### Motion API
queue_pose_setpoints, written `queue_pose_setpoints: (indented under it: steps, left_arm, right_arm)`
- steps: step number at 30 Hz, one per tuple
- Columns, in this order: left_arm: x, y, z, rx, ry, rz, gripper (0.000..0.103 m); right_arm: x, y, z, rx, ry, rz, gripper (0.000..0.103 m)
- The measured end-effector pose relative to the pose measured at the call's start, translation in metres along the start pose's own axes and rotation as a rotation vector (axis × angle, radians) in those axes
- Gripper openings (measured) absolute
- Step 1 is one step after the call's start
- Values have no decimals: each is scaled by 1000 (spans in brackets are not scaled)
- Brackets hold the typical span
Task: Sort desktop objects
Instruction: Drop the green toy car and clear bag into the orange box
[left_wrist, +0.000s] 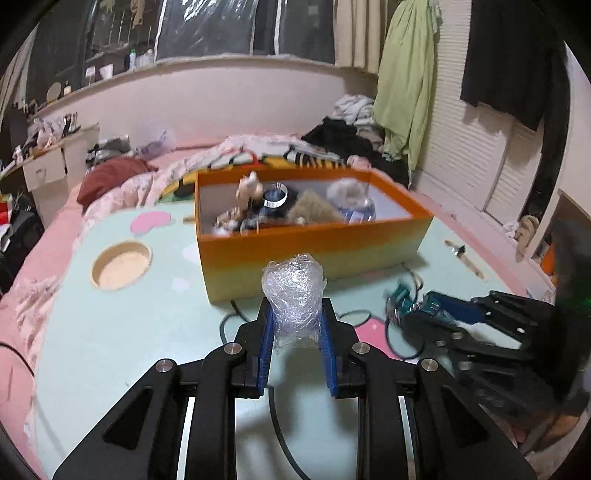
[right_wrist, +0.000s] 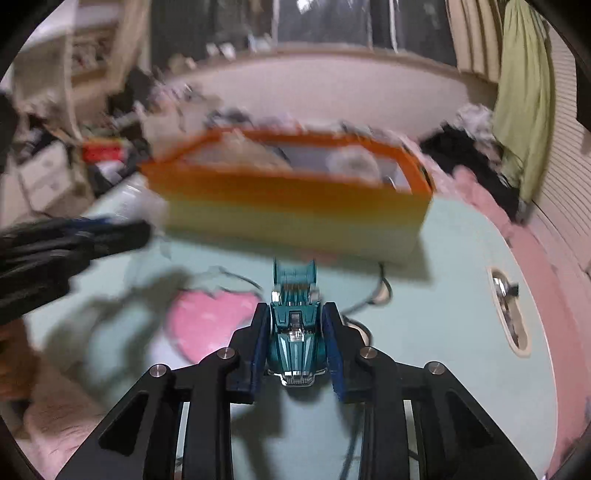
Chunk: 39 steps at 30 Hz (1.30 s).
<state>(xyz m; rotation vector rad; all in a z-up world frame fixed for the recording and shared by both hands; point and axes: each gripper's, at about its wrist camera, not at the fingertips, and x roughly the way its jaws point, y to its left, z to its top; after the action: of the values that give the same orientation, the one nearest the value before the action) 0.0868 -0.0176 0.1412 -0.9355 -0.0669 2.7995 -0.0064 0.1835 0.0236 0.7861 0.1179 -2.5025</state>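
My left gripper (left_wrist: 295, 314) is shut on a crumpled wad of clear bubble wrap (left_wrist: 293, 295), held above the mint-green table just in front of the orange box (left_wrist: 314, 236). The box holds several things, among them plush toys and a blue bottle. My right gripper (right_wrist: 297, 321) is shut on a teal toy car (right_wrist: 295, 328), its nose pointing away toward the box (right_wrist: 288, 206). In the left wrist view the right gripper (left_wrist: 417, 306) shows at the right, low over the table with the car (left_wrist: 400, 299) blurred at its tip. The left gripper (right_wrist: 122, 229) appears blurred at the left of the right wrist view.
A round cup recess (left_wrist: 122, 264) is cut into the table at the left. A black cable (left_wrist: 236, 321) loops across the table near a pink heart print (right_wrist: 210, 321). A slot with a metal pull (right_wrist: 509, 310) sits at the right edge. A bed with clothes lies behind.
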Motion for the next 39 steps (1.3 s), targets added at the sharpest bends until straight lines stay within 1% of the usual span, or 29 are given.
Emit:
queue_pose_setpoints:
  steps: [1,3,7,9,11,12,13,14,15,16,17,19,20,21,22,23,24,25,26,27,28,29,30,31,32,33,34,35,39]
  left_arm:
    - [-5,-1,6,2,-20,-5,24]
    - [-8,-4,22,6,-46,-10,24]
    - [0,-4,70,-2,-84,3,24]
    - [14,-3,89,-16,-60,-2,24]
    - [41,2,102,-36,1,-7,31]
    - [54,6,104,-46,44,5,44]
    - [62,10,103,-57,71,30,51]
    - [68,15,100,-69,82,57,51]
    - [67,20,94,-83,68,65,51]
    - [63,24,88,-94,49,55,53]
    - [55,28,78,-106,25,24,55]
    - [41,29,63,-108,5,-7,66]
    - [31,27,53,-96,-4,-4,67]
    - [21,24,45,-77,-23,5,68]
    - [12,20,38,-49,-45,30,77]
    - [5,15,29,-23,-42,63,81]
    - [2,13,23,-17,-33,76,82]
    - [-1,10,18,-16,-22,77,82]
    - [0,9,12,-17,0,63,82]
    - [4,8,7,-15,25,57,82]
    - [10,7,2,-8,62,63,82]
    - [23,5,-5,5,122,90,82]
    - [36,6,-11,13,182,120,82]
    - [48,4,-15,27,208,165,92]
    - [60,5,-18,27,208,194,92]
    - [67,9,-20,2,218,176,94]
    - [76,12,-21,-7,224,181,97]
    - [87,15,-25,-9,232,194,98]
    - [120,23,-35,-24,241,203,102]
  right_arm:
    - [-9,-3,8,17,-37,18,27]
    - [-16,-8,35,42,-74,55,27]
    - [2,-18,90,99,-118,68,27]
    - [25,-25,112,150,-108,90,27]
    - [45,-28,120,172,-78,73,28]
    - [61,-33,120,192,-47,41,29]
    - [65,-37,117,212,-34,21,34]
    - [69,-43,110,248,-26,14,45]
    - [65,-45,104,268,-38,27,52]
    - [58,-49,93,293,-65,53,55]
    - [50,-50,85,298,-87,68,60]
    - [35,-43,72,259,-102,64,65]
    - [31,-39,66,234,-91,51,66]
    - [23,-32,59,201,-80,25,71]
    - [21,-28,55,186,-57,10,74]
    - [19,-25,50,174,-27,-10,77]
    - [17,-22,43,166,4,-32,77]
    - [16,-19,37,160,28,-37,78]
    - [17,-17,29,152,57,-37,82]
    - [21,-14,22,139,107,-44,86]
    - [29,-13,14,126,166,-60,87]
    - [38,-11,7,114,229,-77,87]
    - [40,-5,2,64,221,-131,91]
    - [39,-4,0,60,220,-148,94]
    - [40,-6,-1,80,233,-137,98]
    - [39,-8,-1,89,230,-135,100]
    - [39,-9,-1,93,232,-131,101]
    - [40,-9,-2,96,235,-127,102]
    - [41,-13,-3,99,233,-128,103]
